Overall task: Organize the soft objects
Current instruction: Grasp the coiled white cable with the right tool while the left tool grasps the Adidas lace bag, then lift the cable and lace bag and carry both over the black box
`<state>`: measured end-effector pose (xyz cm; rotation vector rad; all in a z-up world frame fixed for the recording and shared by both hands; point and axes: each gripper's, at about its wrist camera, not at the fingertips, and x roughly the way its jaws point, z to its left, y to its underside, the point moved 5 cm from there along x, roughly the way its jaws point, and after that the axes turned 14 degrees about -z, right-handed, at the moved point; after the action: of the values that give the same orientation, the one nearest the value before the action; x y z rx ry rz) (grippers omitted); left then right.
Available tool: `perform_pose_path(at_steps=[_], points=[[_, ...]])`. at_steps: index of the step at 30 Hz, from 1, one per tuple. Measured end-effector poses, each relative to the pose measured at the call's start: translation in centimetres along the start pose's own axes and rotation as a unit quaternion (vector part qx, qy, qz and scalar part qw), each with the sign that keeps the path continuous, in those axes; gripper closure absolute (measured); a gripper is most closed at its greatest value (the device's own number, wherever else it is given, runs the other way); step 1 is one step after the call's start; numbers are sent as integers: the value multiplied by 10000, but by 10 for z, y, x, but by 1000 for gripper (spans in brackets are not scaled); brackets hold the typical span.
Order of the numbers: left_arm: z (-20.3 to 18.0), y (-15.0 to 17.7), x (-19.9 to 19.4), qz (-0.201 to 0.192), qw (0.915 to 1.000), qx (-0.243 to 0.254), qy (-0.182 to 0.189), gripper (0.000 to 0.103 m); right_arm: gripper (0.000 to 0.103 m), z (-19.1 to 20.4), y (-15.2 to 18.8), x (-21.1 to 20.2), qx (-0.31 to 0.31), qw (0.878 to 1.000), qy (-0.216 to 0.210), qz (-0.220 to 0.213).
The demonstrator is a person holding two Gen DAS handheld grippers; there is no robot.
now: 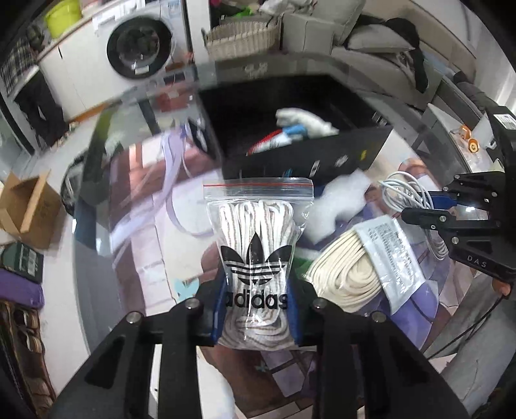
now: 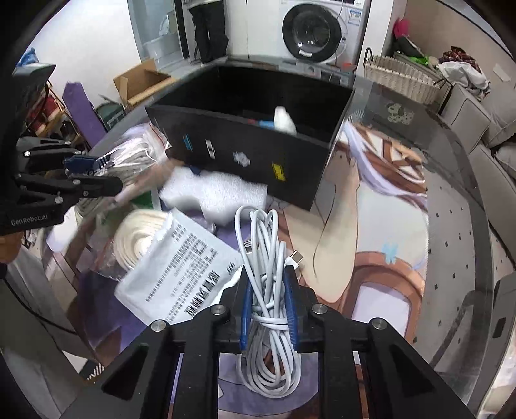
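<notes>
My left gripper is shut on a clear zip bag of white laces with an Adidas logo, held above the table in front of the black box. My right gripper is shut on a coiled white charging cable, also held above the table. The left gripper with its bag shows at the left of the right wrist view. The right gripper with the cable shows at the right of the left wrist view. The box holds a white cloth and other items.
A bag of cream laces with a printed label and a white foam piece lie on the glass table by the box. A washing machine, a wicker basket and a cardboard box stand beyond.
</notes>
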<state>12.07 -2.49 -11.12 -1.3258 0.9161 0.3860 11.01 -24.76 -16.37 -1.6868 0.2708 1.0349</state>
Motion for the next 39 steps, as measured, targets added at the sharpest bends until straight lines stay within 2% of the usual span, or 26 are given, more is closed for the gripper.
perform_pose_path(at_steps=[3, 6, 10, 12, 15, 18, 19, 21, 22, 23, 26, 28, 31, 39], points=[[-8, -10, -15, -380, 9991, 162, -35, 74, 86, 1, -9, -14, 24, 9994, -20, -355], [-9, -23, -34, -893, 9959, 133, -64, 74, 86, 5, -23, -35, 112, 9953, -221, -939], [-10, -42, -61, -1661, 9860, 82, -98, 74, 86, 16, -46, -63, 209, 9832, -443, -1757], [-10, -49, -71, -1936, 9810, 35, -87, 74, 86, 20, -55, -81, 130, 9730, -487, -2251], [-14, -55, -91, -2471, 9687, 114, -192, 74, 86, 26, -65, -105, 4, 9588, -399, -2811], [-16, -59, -111, -3023, 9526, 171, -287, 74, 86, 25, -70, -127, 5, 9438, -289, -3293], [-16, -58, -121, -3270, 9445, 110, -292, 74, 86, 24, -71, -133, 22, 9385, -248, -3444], [-14, -57, -134, -3577, 9334, 53, -285, 74, 86, 22, -71, -147, 57, 9243, -98, -3814], [-12, -57, -139, -3684, 9292, 45, -293, 74, 86, 23, -70, -151, 69, 9204, -64, -3909], [-11, -56, -147, -3890, 9206, 11, -340, 74, 85, 23, -69, -155, 75, 9165, -41, -4000], [-9, -50, -161, -4219, 9059, -64, -364, 74, 85, 22, -69, -161, 141, 9120, 34, -4098], [-12, -47, -165, -4253, 9046, 20, -275, 74, 85, 20, -68, -163, 214, 9104, 78, -4132], [-16, -45, -165, -4297, 9023, 132, -328, 74, 85, 19, -67, -164, 274, 9094, 125, -4148], [-20, -46, -166, -4316, 9016, 122, -267, 74, 85, 20, -65, -166, 264, 9078, 134, -4183]])
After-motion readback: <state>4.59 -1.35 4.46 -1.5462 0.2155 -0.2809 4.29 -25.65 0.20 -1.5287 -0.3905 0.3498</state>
